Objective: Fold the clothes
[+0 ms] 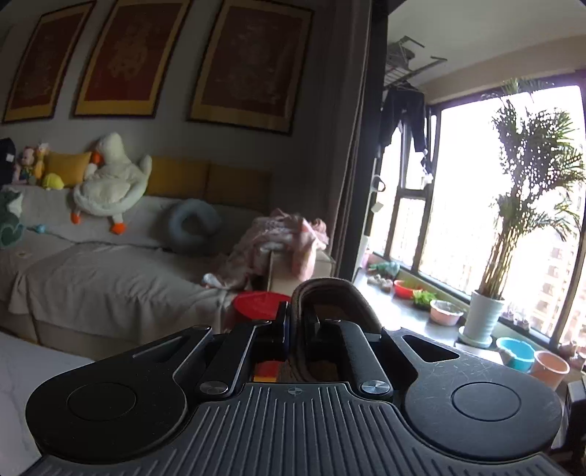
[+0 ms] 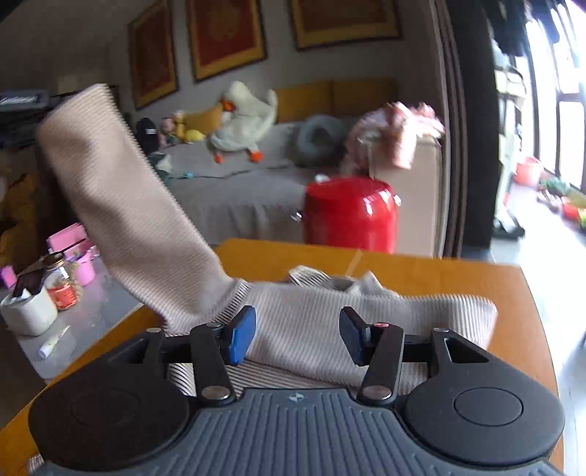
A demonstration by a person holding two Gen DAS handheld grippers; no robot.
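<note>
1. Right wrist view gives me the biggest thing first: the orange-brown wooden table (image 2: 421, 271) fills the foreground, and behind it a grey-covered sofa (image 2: 234, 197) runs along the wall under framed red and gold pictures (image 2: 227, 33).
2. On the table lies the beige ribbed garment (image 2: 311, 322), spread across the near part of the top. One sleeve (image 2: 121, 197) rises from it up and to the left, off the table and blurred.
3. A glossy red drum-shaped stool (image 2: 349, 214) stands just past the table's far edge, beside the sofa's arm, where a heap of pink clothes (image 2: 395, 131) sits.
4. A white plush goose (image 2: 243, 124) lies on the sofa against yellow cushions.
5. My right gripper (image 2: 297, 335) hovers low over the garment with its jaws about half apart. The blue pads (image 2: 241, 335) are clear of the cloth and hold nothing.
6. On the left wrist view, my left gripper (image 1: 296, 326) points out across the room toward the sofa and the bright window (image 1: 505, 205), where a potted palm (image 1: 520, 190) stands on the sill.
7. Its jaws are pressed together on a fold of brownish ribbed cloth (image 1: 329, 296) that loops up over the right finger. I take it for the garment's sleeve, though the dim, close view leaves me unsure.
</note>
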